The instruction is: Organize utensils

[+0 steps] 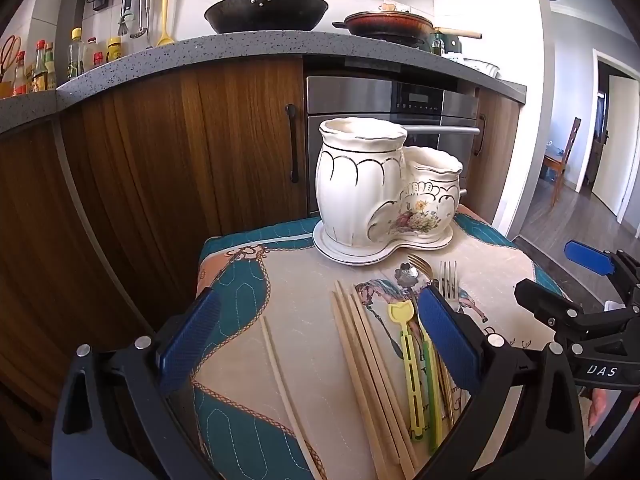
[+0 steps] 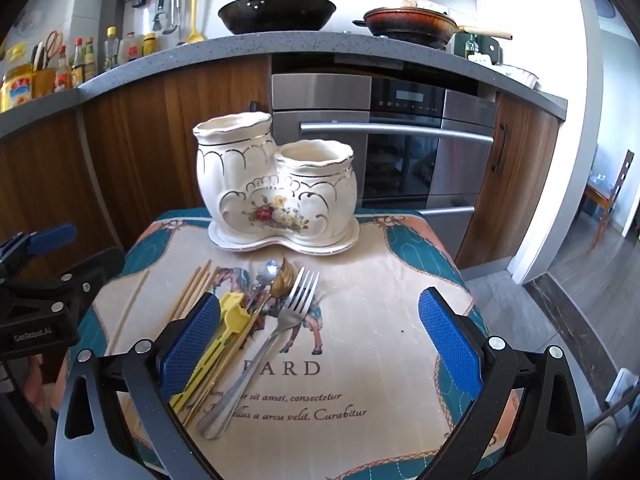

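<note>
A white ceramic two-pot utensil holder (image 1: 376,188) (image 2: 276,188) stands on its saucer at the far side of a cloth-covered stool; both pots look empty. Near it lie wooden chopsticks (image 1: 368,364) (image 2: 196,288), one pale chopstick apart to the left (image 1: 280,376), a yellow plastic pick (image 1: 410,360) (image 2: 224,332), a green one (image 1: 430,384), a steel fork (image 2: 280,328) (image 1: 448,280), a gold fork (image 2: 282,276) and a small spoon (image 2: 270,270). My left gripper (image 1: 320,348) is open over the chopsticks. My right gripper (image 2: 320,344) is open over the cloth, the fork between its fingers.
The patterned cloth (image 2: 360,320) covers a small stool in front of wooden kitchen cabinets (image 1: 160,160) and a steel oven (image 2: 420,148). Pans sit on the counter (image 2: 280,46) above. The right gripper's body shows at the right of the left wrist view (image 1: 580,312).
</note>
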The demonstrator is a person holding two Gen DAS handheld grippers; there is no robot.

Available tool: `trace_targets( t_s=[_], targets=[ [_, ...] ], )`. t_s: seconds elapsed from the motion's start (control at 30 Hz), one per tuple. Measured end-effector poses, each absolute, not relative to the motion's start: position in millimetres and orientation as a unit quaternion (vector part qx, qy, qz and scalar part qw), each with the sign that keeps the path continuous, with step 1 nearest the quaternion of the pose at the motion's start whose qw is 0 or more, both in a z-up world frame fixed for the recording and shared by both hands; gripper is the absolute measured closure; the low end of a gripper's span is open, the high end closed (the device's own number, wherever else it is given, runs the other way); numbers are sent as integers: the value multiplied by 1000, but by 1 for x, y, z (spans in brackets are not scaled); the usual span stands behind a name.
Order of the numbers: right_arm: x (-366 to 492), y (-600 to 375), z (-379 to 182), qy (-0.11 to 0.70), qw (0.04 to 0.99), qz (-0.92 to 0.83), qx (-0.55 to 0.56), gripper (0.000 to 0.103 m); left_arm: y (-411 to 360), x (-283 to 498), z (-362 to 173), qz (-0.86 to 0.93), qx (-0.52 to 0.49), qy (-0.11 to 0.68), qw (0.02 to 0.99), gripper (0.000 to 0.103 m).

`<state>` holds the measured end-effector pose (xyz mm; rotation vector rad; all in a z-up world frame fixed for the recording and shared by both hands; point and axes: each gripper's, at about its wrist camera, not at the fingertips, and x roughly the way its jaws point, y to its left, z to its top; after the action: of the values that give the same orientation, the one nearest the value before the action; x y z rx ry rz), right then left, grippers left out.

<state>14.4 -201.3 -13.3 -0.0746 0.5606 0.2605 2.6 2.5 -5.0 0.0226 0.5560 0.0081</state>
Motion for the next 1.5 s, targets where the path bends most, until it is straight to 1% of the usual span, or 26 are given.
trace_targets(
  t_s=[1.5],
  targets=[
    [18, -202, -16, 287, 948, 134, -34, 4, 4, 3, -2, 4, 6, 277, 961, 5]
  ],
)
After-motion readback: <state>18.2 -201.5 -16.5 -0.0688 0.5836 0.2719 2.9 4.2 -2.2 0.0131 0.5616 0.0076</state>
